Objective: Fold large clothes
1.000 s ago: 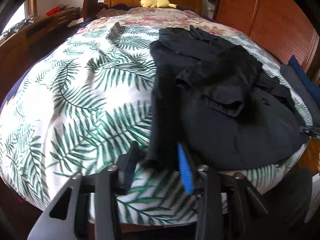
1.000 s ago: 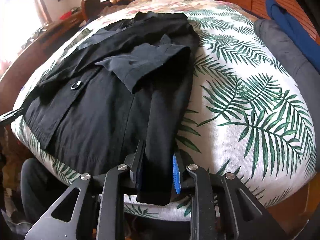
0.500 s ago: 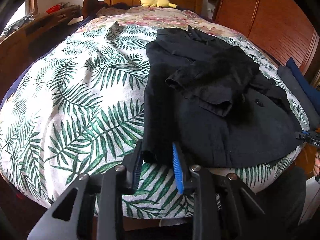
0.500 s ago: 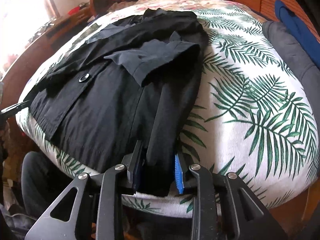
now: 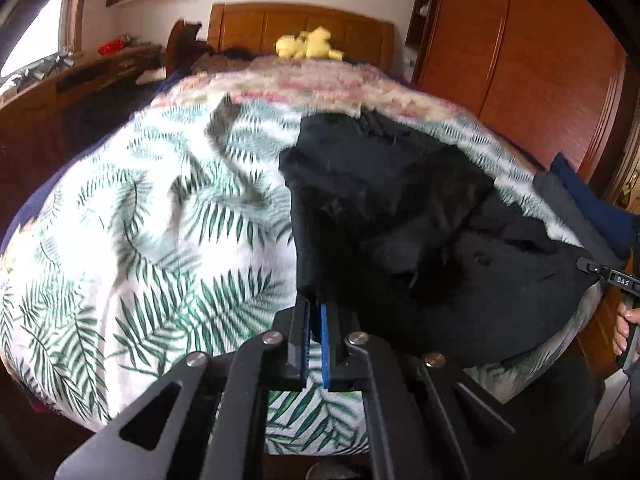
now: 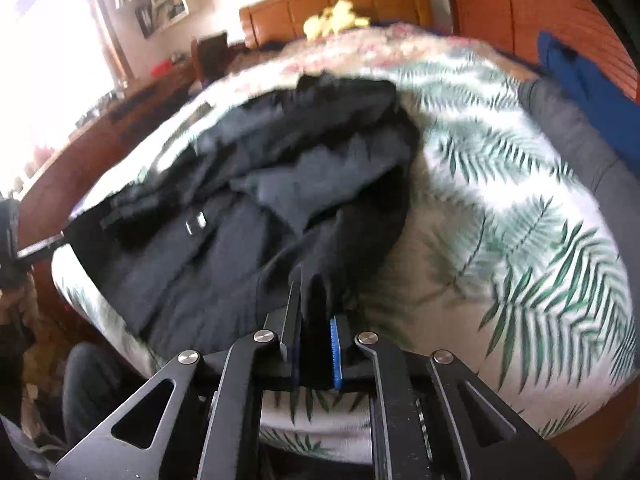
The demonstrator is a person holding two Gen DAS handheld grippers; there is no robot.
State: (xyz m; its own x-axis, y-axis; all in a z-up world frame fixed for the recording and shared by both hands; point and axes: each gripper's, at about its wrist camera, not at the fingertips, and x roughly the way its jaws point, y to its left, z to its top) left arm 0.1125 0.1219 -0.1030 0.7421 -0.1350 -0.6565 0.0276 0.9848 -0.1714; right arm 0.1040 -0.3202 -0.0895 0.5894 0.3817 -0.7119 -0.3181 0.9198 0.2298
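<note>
Both grippers have a corner of the black garment (image 5: 420,240) now. The left gripper (image 5: 314,312) has its fingers pressed together on the hem at lower centre of its view. The right gripper (image 6: 316,320) is closing its fingers on a thick fold of hem. The rest lies rumpled across the palm-print bedspread (image 5: 160,220), yellow plush toy (image 5: 308,46) up top.

right tool (image 6: 316,320) pinching black garment (image 6: 248,216)

Your black garment (image 6: 280,200) and leaf-print bedspread (image 6: 520,220) are motion-blurred; your hand (image 5: 624,330) is cut off at the right edge.
</note>
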